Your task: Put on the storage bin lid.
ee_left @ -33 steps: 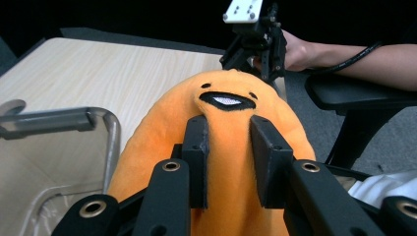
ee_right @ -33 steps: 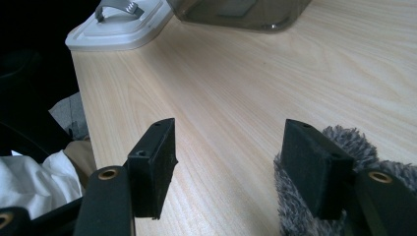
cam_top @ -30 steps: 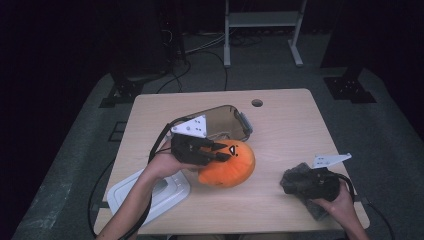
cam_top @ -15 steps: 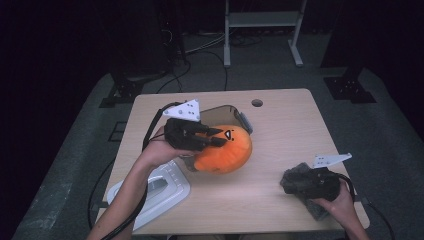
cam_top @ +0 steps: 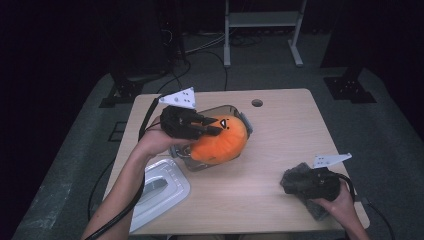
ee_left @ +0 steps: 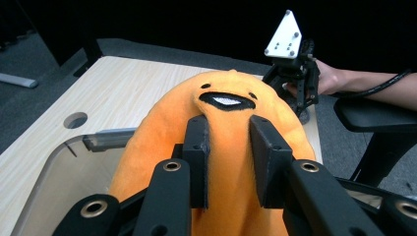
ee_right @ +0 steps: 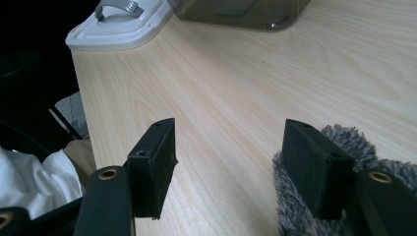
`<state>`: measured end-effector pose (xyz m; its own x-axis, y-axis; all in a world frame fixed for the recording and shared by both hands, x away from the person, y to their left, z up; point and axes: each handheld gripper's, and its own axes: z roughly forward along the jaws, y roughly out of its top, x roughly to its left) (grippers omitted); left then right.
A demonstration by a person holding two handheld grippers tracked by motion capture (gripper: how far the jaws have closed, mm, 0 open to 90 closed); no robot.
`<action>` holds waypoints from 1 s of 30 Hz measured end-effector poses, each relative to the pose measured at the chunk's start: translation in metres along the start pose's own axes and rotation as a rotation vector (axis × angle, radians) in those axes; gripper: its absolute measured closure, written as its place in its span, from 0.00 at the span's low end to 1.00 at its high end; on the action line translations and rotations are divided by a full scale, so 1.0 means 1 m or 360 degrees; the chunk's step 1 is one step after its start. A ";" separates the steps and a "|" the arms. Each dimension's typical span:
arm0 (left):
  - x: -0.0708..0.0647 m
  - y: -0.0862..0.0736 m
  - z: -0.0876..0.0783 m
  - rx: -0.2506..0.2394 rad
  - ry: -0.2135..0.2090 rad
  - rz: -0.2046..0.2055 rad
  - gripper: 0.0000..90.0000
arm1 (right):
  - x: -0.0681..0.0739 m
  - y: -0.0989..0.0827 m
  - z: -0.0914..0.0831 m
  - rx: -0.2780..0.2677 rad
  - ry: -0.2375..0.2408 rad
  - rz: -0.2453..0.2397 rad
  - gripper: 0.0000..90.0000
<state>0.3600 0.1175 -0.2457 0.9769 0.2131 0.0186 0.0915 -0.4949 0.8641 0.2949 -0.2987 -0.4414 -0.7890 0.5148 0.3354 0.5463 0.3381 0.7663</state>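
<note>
An orange plush toy (cam_top: 222,142) with a small face hangs partly inside a clear grey container (cam_top: 243,114) at the table's left middle. My left gripper (cam_top: 212,127) is shut on the plush from its left side. In the left gripper view the two pads pinch a fold of the plush (ee_left: 226,98) just below its face, above the container (ee_left: 59,172). My right gripper (cam_top: 295,180) rests open near the table's front right corner. In the right gripper view a grey furry thing (ee_right: 290,216) lies against the outside of the right jaw, with bare table between the jaws of that gripper (ee_right: 231,147).
The container's white lid (cam_top: 160,187) with a grey handle lies at the front left corner, also seen as the lid (ee_right: 118,24) in the right gripper view. The wooden table (cam_top: 290,130) has a cable hole (cam_top: 257,103) at the back. A chair and dark floor surround it.
My left gripper has carried the orange plush up and toward the back, from the table's middle to over the container. The right gripper has stayed still.
</note>
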 end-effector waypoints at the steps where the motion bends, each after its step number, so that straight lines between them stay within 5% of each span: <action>1: 0.001 0.000 0.000 0.0002 0.0005 -0.0003 0.80 | 0.000 0.000 0.000 -0.0002 -0.0001 -0.0003 0.41; 30: 0.047 -0.011 -0.007 0.0052 0.0155 -0.0104 0.79 | -0.001 -0.001 0.000 0.0003 0.0010 0.0001 0.41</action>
<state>0.4040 0.1387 -0.2504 0.9454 0.3257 0.0127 0.1622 -0.5040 0.8483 0.2956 -0.2992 -0.4424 -0.7905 0.5100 0.3392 0.5473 0.3396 0.7649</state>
